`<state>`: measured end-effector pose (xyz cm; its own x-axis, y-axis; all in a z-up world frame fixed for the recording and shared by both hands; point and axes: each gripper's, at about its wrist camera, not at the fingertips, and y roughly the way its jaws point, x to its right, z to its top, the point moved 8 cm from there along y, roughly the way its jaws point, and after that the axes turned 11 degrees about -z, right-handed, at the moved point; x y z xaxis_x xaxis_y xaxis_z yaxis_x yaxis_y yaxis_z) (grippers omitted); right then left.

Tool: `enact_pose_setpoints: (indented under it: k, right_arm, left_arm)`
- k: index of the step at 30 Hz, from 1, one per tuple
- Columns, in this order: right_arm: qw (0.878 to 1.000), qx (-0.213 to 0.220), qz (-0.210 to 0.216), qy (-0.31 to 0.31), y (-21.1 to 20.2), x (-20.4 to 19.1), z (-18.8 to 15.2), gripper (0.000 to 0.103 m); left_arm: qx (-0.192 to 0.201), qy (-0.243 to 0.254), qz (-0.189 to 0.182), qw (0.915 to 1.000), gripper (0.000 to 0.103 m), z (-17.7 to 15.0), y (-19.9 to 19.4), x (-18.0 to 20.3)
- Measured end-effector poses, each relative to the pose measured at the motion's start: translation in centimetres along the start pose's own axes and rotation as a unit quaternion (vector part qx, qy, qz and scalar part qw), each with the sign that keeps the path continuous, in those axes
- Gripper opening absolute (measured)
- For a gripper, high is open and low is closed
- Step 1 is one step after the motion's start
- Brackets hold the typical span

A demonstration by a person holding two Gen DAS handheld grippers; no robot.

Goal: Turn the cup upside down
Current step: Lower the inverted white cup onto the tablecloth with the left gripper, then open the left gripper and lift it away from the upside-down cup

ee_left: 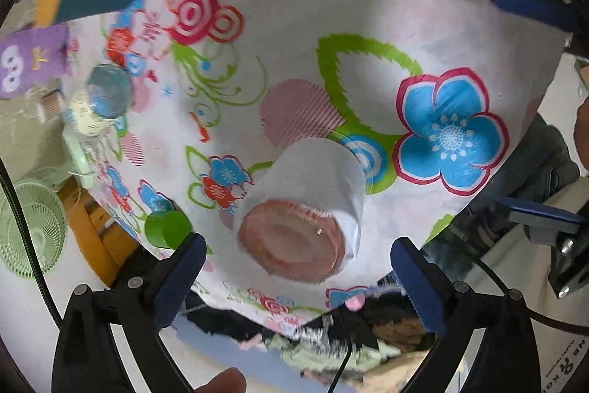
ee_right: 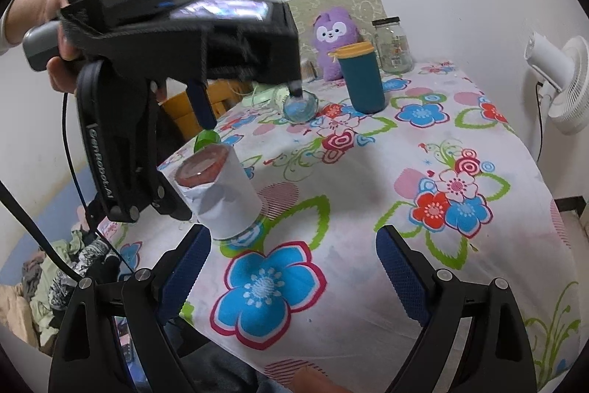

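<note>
The cup [ee_left: 305,209] is a glass wrapped in white paper, standing on the flowered tablecloth [ee_left: 331,6] near the table's corner, with its reddish-brown end facing up. It also shows in the right wrist view [ee_right: 221,194]. My left gripper [ee_left: 298,267] hovers above it, open, with blue fingers apart on either side and not touching. In the right wrist view the left gripper's black body [ee_right: 176,61] hangs over the cup. My right gripper [ee_right: 291,267] is open and empty, low over the cloth, in front of and to the right of the cup.
A green cap [ee_right: 206,139] lies behind the cup near the table edge. A small glass bowl [ee_right: 300,105], a teal tumbler with yellow lid [ee_right: 362,80], a purple plush toy [ee_right: 333,39] and a glass jar [ee_right: 394,46] stand at the back. A white fan [ee_right: 567,83] stands at the right.
</note>
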<state>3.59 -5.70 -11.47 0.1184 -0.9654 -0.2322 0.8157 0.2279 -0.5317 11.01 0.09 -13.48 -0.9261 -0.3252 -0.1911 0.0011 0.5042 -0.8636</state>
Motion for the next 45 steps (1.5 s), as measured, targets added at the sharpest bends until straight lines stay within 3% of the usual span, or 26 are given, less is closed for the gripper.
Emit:
enact_pose_setpoints:
  k: [6, 10, 15, 19, 22, 27, 32, 37, 42, 45]
  right_arm:
    - [1.000, 0.000, -0.002, -0.018, 0.1, -1.4, 0.8, 0.093]
    - [1.000, 0.000, -0.007, -0.030, 0.3, -2.4, 1.6, 0.093]
    - [0.999, 0.007, -0.023, -0.041, 0.3, -3.6, 3.0, 0.093]
    - [0.998, 0.025, -0.045, -0.047, -0.2, -4.3, 4.8, 0.093]
    - [0.996, 0.037, -0.065, -0.051, -0.5, -4.6, 6.0, 0.100]
    - [0.993, 0.053, -0.085, -0.067, -0.8, -5.6, 7.7, 0.101]
    - [0.989, 0.080, -0.093, -0.081, -1.5, -7.3, 9.3, 0.103]
    - [0.985, 0.100, -0.093, -0.103, -2.0, -9.7, 10.5, 0.103]
    - [0.979, 0.125, -0.105, -0.126, -2.5, -11.7, 11.3, 0.103]
    - [0.975, 0.144, -0.105, -0.132, -3.3, -12.8, 11.6, 0.103]
  left_arm:
    - [0.086, -0.023, 0.009, 0.9960, 0.101, -2.0, -1.7, -1.2]
    - [0.152, -0.047, 0.015, 0.9872, 0.101, -3.5, -3.2, -1.8]
    - [0.242, -0.085, -0.004, 0.9667, 0.101, -5.5, -5.1, -2.4]
    - [0.314, -0.119, -0.016, 0.9419, 0.101, -6.9, -6.1, -3.1]
    - [0.370, -0.137, -0.010, 0.9190, 0.101, -8.6, -6.8, -3.3]
    - [0.441, -0.169, -0.002, 0.8814, 0.101, -11.4, -7.3, -4.0]
    - [0.505, -0.220, 0.000, 0.8349, 0.102, -14.0, -7.5, -5.1]
    - [0.564, -0.268, -0.012, 0.7811, 0.103, -16.6, -7.3, -6.0]
    - [0.606, -0.332, 0.001, 0.7230, 0.103, -19.3, -6.7, -7.4]
    - [0.622, -0.376, 0.030, 0.6868, 0.103, -21.1, -6.0, -8.4]
